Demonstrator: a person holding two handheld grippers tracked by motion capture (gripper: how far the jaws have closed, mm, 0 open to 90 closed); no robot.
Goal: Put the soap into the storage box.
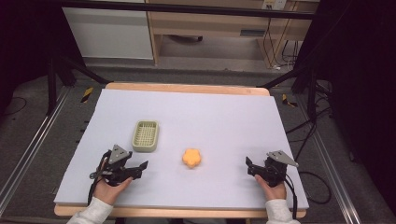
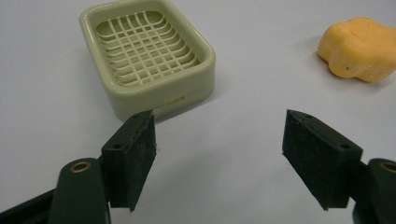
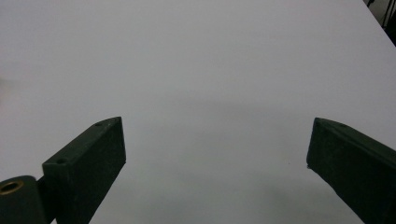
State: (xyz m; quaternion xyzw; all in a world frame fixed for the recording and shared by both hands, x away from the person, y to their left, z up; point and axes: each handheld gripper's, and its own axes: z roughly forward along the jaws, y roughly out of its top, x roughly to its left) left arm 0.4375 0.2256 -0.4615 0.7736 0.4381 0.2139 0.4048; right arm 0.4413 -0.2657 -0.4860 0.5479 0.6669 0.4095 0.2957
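A pale green soap dish (image 1: 145, 136) with a slatted grid floor sits left of the table's middle, seen close in the left gripper view (image 2: 147, 56). An orange flower-shaped soap (image 1: 192, 157) lies to its right, at the upper right of the left gripper view (image 2: 362, 48). My left gripper (image 1: 140, 169) (image 2: 219, 154) is low over the table in front of the dish, open, nothing between its jaws. My right gripper (image 1: 248, 165) (image 3: 217, 158) rests near the front right, open over bare table.
The table (image 1: 224, 116) has a light grey cover with a wooden rim. Beyond it stand a wooden desk (image 1: 210, 23), dark stands and cables on the floor. A person's hands and white sleeves come in at the bottom edge.
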